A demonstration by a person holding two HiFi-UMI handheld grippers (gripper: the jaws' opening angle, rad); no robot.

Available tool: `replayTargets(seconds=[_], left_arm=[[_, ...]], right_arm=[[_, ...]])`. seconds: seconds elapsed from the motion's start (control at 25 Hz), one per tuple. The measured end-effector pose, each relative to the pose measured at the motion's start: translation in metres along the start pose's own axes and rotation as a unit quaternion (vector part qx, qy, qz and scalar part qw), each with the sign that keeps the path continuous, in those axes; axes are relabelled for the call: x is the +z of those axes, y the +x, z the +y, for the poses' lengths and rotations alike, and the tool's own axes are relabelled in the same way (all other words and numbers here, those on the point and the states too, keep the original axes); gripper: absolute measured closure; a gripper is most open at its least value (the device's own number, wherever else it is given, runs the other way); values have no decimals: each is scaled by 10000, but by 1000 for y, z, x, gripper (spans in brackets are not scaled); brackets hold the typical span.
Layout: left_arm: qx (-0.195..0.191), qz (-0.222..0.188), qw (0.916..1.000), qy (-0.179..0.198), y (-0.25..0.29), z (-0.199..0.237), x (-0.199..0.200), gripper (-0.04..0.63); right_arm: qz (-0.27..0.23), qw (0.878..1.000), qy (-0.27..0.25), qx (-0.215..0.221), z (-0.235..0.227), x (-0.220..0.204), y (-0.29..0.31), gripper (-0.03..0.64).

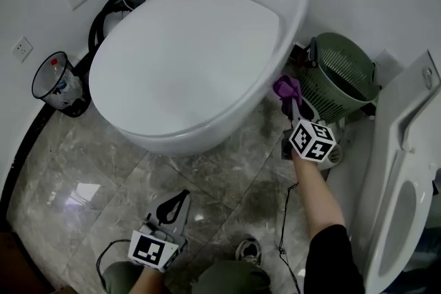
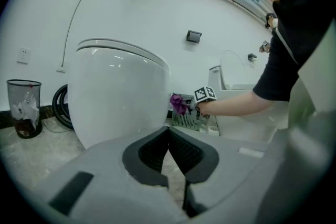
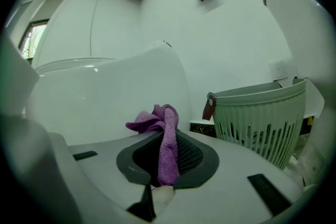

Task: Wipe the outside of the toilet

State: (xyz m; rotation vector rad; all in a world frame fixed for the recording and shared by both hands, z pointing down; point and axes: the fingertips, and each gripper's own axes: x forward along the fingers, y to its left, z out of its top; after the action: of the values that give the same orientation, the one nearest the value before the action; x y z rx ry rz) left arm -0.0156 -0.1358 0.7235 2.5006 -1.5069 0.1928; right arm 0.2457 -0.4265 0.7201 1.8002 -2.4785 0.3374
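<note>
Right arm stretches forward, right hand-held gripper (image 1: 292, 105) clamped on the purple cloth (image 1: 285, 87) beside the toilet (image 1: 200, 45); left hand-held gripper (image 1: 173, 206) sits low, closed, empty.

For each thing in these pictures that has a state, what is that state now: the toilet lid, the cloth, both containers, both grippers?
White oval toilet lid: closed.
Purple microfibre cloth: bunched, clamped in the right gripper's jaws.
Right gripper: jaws shut on the cloth.
Left gripper: jaws together, nothing between them.
Green slatted plastic basket: upright.
Black mesh waste bin: upright, lined with a bag.
</note>
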Motion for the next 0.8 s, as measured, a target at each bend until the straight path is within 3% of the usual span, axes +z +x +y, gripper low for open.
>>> replayTargets(seconds=[0.24, 0.44, 0.64, 0.8], left_arm=[[-89, -18, 9999, -53, 3, 4, -1, 591], [-180, -56, 9998, -105, 5, 3, -2, 591], [-238, -120, 9996, -94, 6, 1, -5, 591], [-273, 16, 9995, -130, 7, -3, -7, 591]], right_arm=[[-79, 9977, -124, 655, 59, -32, -82, 575], [290, 9907, -178, 1321, 126, -87, -132, 575], [832, 9748, -299, 2050, 196, -145, -144, 575], [933, 9658, -341, 2395, 230, -162, -134, 575]])
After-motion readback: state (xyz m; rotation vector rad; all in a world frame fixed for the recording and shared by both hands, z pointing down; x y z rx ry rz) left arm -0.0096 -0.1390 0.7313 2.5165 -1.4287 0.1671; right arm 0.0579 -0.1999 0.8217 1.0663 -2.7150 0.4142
